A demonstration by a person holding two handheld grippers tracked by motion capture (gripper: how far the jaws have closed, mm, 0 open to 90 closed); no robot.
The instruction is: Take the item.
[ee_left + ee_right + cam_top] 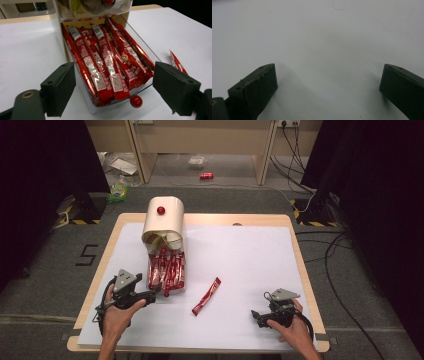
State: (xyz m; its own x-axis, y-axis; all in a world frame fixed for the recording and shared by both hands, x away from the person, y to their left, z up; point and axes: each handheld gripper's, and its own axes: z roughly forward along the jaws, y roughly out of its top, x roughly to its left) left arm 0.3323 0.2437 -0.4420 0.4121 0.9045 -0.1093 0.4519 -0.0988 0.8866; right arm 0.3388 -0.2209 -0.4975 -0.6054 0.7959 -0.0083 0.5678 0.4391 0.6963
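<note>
The clear drawer [140,45] stood pulled out from the front of the cream dispenser box [164,220], packed with red stick packets [105,62] lying lengthwise, and its small red knob [136,101] poked out at the near end. The left gripper [150,296] hovered right at that knob — its jaws were spread wide, wider than the drawer itself, gripping nothing and touching nothing that I could make out. One loose packet [206,296] lay on the white sheet [240,255] just to the right of the drawer, apart from it. Farther right of the drawer, well away, the right gripper [258,316] sat low over bare sheet, its jaws likewise released and empty. My worry from there: with the jaws that far apart, a close on the round knob could slip off it or pinch the drawer's thin front wall instead — and a skewed push might jam the drawer or nudge the light box backwards across the sheet.
</note>
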